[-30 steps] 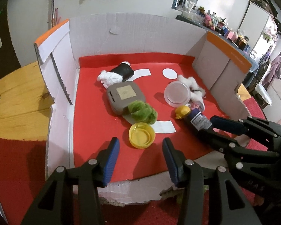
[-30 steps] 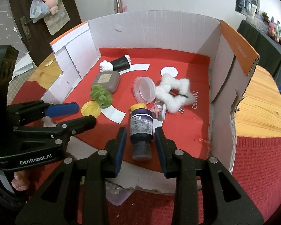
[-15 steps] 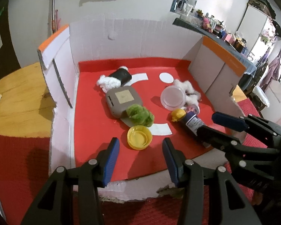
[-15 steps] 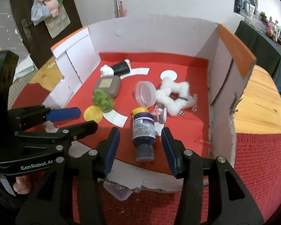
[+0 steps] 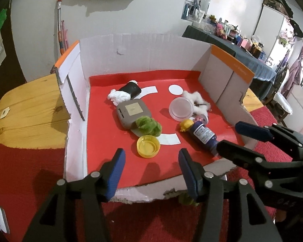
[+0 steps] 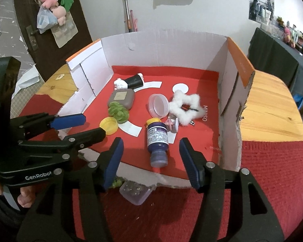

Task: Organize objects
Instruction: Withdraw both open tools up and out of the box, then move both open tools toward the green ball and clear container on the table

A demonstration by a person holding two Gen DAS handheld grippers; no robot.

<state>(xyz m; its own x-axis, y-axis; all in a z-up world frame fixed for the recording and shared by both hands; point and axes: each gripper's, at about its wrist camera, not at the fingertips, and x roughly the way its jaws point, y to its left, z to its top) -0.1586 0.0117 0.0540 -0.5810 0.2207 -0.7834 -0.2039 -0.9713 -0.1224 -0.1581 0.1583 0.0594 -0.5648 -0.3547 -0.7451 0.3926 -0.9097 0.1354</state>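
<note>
— Inside the cardboard box (image 6: 230,84), on its red floor, how much is already put away?

— Most of what I can see. A purple bottle (image 6: 157,139) lies on its side near the front edge, its neck toward the torn front wall. A yellow lid (image 5: 148,147) sits open side up near the front, with a green fuzzy thing (image 5: 148,125) just behind it, leaning on a grey case (image 5: 133,113). Further back are a black roll with white fluff (image 5: 127,92), a clear round lid (image 5: 181,108) and a white fluffy star (image 6: 186,106).

— And the tongs?

— Both empty. The right tongs (image 6: 151,159) have just been opening; the bottle lies in the gap between their blue pads, but the pads stand clear of it. The left tongs (image 5: 151,166) have also just spread; they hang over the front edge with the yellow lid ahead of them, touching nothing.

— So what is left?

— Outside the box, on the red cloth over the wooden surface (image 6: 272,109), a small clear container (image 6: 135,191) lies just in front of the torn wall, with something green (image 6: 116,181) beside it, half hidden. I judge those two are still to go in, so the job looks well along but not finished. Whether the things in the box need sorting further I cannot tell.
</note>
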